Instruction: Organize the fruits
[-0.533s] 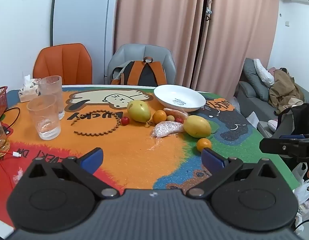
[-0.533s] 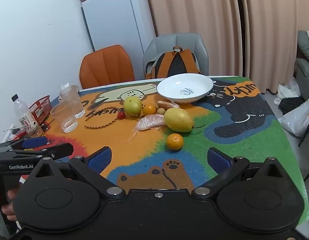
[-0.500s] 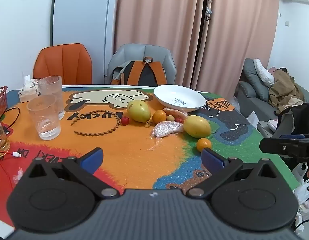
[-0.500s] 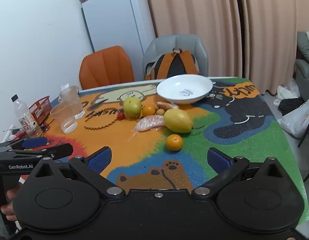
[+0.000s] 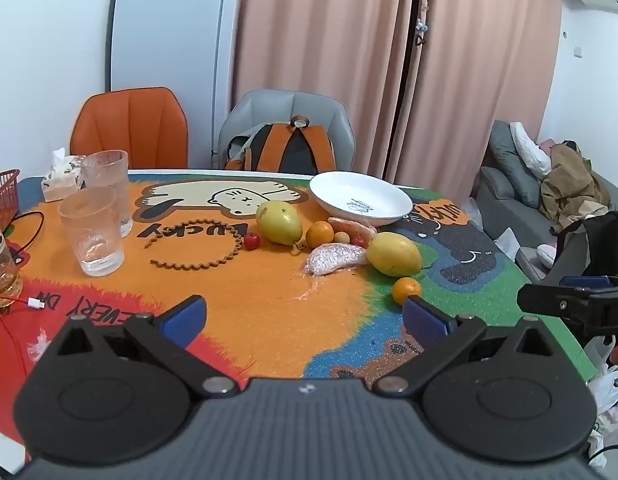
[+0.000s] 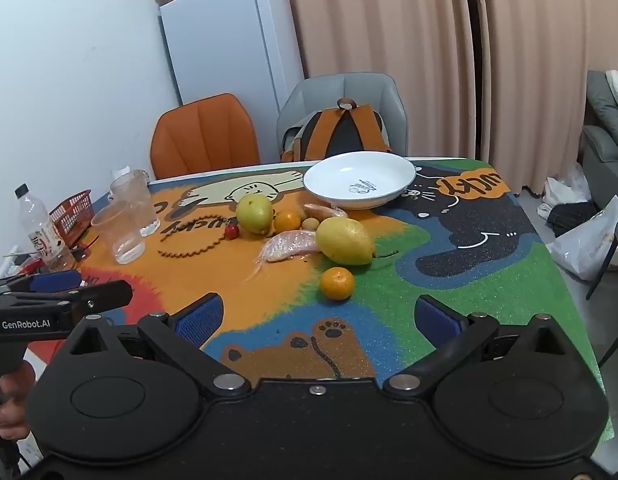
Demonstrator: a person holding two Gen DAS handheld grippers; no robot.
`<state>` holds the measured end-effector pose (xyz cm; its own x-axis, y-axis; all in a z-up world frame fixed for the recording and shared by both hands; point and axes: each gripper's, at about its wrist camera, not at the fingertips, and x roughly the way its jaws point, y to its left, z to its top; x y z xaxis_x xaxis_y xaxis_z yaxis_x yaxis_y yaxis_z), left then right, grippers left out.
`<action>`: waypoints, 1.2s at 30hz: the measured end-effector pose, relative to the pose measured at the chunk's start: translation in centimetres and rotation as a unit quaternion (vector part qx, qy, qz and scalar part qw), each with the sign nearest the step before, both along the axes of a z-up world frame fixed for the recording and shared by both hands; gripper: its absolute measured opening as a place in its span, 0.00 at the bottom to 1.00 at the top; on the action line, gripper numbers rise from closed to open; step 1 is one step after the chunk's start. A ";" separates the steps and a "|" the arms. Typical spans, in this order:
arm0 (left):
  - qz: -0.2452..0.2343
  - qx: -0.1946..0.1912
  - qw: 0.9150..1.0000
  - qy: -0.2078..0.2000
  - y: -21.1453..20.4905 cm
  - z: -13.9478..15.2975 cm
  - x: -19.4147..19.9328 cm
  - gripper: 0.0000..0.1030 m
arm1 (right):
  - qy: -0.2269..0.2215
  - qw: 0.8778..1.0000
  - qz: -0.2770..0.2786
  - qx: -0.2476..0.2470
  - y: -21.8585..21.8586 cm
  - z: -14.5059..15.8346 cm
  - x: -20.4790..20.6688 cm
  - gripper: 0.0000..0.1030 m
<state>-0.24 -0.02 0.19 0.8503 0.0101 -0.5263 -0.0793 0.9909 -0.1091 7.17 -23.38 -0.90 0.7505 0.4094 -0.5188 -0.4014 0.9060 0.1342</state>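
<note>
Orange and firm, the tangerine is sitting at twelve o'clock of your right gripper, nearest of the fruit. Both claws, left gripper included, are gaping empty. It's looking light and rollable; you're best pinching across its middle.

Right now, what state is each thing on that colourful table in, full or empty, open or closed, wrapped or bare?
White ceramic bowl: empty, upright.
Near clear plastic cup: upright, seemingly empty.
Far clear plastic cup: upright, contents unclear.
Pink pomelo segment: wrapped in plastic film.
Small orange mandarin: unpeeled, lying alone.
Clear plastic bottle: capped, upright.
Left gripper: open, holding nothing.
Right gripper: open, holding nothing.
</note>
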 end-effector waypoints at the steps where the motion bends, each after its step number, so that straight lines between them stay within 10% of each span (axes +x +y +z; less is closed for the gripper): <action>1: -0.001 0.000 1.000 0.000 0.0 0.0 0.0 1.00 | -0.002 1.000 -0.001 -0.002 0.1 0.0 -0.1 1.00; 36: 0.001 -0.005 1.000 -0.006 0.4 0.1 -0.6 1.00 | 0.017 1.000 0.009 -0.013 0.6 -0.1 0.4 1.00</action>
